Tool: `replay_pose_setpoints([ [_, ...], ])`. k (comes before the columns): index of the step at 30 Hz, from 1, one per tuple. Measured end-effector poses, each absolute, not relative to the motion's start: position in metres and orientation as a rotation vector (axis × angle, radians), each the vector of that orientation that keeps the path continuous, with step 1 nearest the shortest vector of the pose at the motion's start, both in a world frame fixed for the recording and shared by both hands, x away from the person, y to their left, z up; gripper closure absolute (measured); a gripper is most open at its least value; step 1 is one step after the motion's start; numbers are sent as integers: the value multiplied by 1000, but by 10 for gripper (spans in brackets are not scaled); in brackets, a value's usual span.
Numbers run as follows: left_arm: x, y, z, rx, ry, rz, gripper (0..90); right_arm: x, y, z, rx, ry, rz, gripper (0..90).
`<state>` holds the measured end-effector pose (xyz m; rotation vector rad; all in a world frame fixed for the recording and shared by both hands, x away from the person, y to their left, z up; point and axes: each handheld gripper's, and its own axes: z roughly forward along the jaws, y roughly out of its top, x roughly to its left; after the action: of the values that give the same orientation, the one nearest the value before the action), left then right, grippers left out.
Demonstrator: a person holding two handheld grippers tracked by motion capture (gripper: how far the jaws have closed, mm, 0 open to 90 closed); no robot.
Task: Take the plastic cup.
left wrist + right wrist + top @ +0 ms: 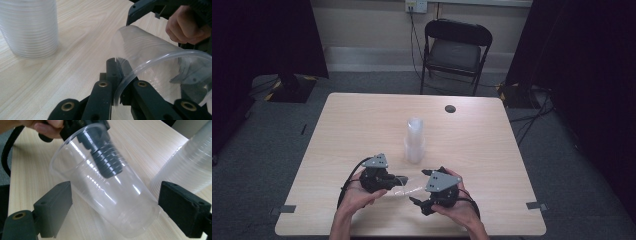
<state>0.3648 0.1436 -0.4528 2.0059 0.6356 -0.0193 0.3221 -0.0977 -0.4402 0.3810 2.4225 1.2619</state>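
1. The left gripper [120,72] is clamped on the rim of a clear, ribbed plastic cup [155,65]; one black jaw sits inside the cup's mouth and the other outside the wall, with the rim pinched between them.
2. The cup lies on its side just above the pale wooden table [362,125], its mouth toward the left gripper and its base toward the right gripper [113,202].
3. The right gripper's jaws stand wide apart, one on each side of the cup's lower half near its base; in the right gripper view there is a gap between each black pad and the cup wall, so they do not press on it.
4. In the high view both grippers are near the front edge of the table, close to each other, with the cup [409,189] spanning the space between them.
5. A tall stack of clear plastic cups [414,140] stands upright near the table's centre, just beyond the grippers.
6. Beyond the table's far edge, a black folding chair [454,52] stands on the grey floor.
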Motion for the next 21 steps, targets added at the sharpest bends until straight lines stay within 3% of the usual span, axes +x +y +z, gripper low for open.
replay_pose_setpoints([
  [10, 371, 138, -452, 1981, 719, -76, 893, 322, -83, -445, 326, 2405, 1135, 111],
  [21, 372, 123, -449, 2004, 768, -33, 894, 325, -71, -449, 370, 2390, 1070, 97],
])
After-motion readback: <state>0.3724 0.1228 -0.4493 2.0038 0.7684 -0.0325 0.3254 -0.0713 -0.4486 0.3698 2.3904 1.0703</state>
